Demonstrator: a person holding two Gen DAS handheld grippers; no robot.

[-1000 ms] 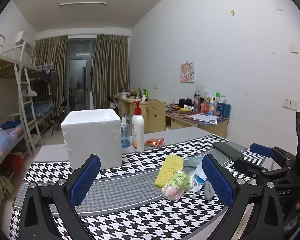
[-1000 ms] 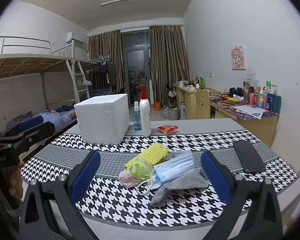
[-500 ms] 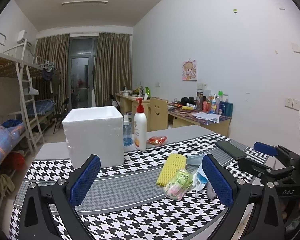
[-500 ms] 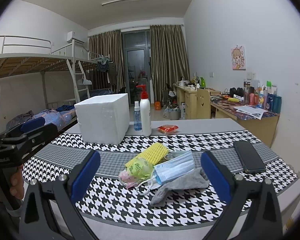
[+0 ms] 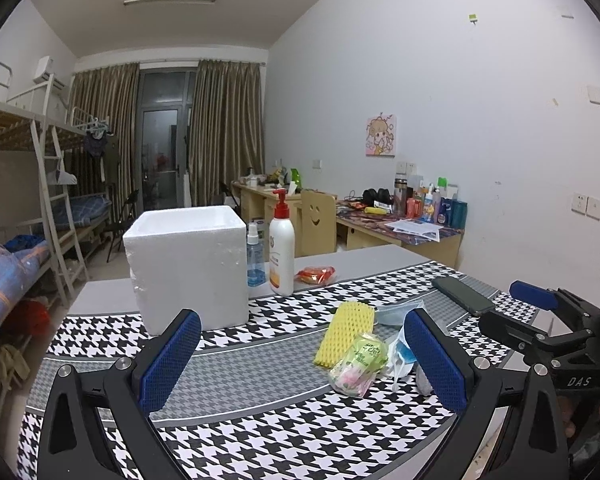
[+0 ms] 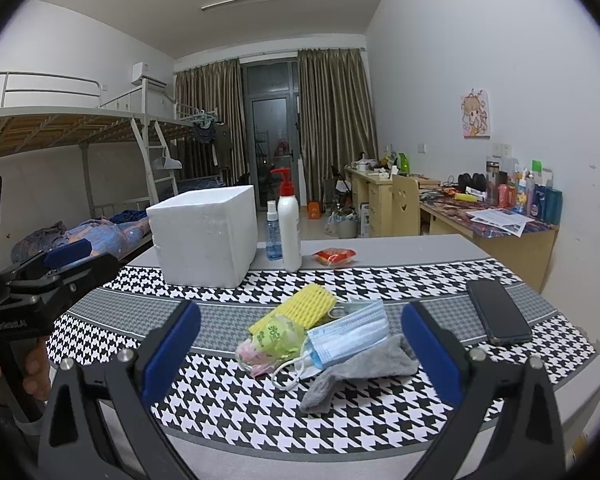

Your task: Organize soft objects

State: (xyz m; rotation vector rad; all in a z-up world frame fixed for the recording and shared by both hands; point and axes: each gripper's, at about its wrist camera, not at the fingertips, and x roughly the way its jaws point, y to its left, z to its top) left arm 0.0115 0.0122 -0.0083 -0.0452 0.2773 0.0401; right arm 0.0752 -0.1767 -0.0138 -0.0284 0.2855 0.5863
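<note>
Houndstooth cloth covers the table [image 6: 228,404], soft things heaped mid-table near the foam box [image 6: 204,236]. Both grippers, left [image 5: 300,364] and right [image 6: 300,350], gape empty; pinch the grey sock [image 6: 360,372] first, low and centred.

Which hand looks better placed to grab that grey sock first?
Probably the right. The grey sock lies between the open right gripper fingers, nearest it; from the left gripper it is mostly hidden behind a finger.
</note>
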